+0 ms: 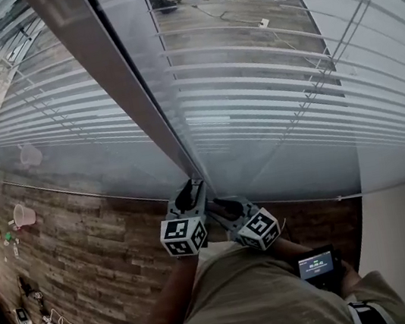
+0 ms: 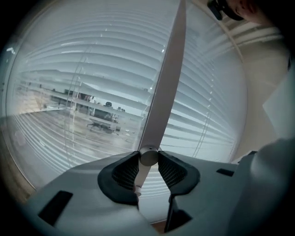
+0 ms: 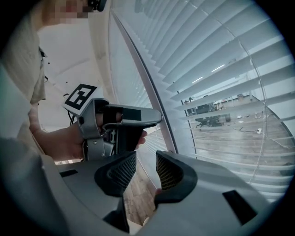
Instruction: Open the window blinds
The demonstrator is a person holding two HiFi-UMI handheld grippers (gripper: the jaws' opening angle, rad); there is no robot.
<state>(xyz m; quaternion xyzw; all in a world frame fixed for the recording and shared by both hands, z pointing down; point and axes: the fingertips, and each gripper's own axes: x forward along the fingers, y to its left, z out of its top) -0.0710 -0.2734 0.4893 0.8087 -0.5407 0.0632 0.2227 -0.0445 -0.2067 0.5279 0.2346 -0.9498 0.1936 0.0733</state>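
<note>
Pale grey wand point(image 2: 166, 83), just one, is pinched in the left claw point(image 2: 148, 159); the right claw point(image 3: 146, 169) gapes, gripping nothing.

Wood-plank floor point(image 1: 102, 251) with pink object point(image 1: 24, 216)

White window blinds point(image 1: 252, 87) are hanging fully lowered.
Their horizontal slats are sitting partly tilted, showing strips of the view beyond; a slim wand point(image 2: 167, 78) is hanging in front.

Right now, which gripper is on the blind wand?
The left gripper: its jaws are closed on the wand at its round lower end. The right gripper has its jaws apart with nothing between them.
</note>
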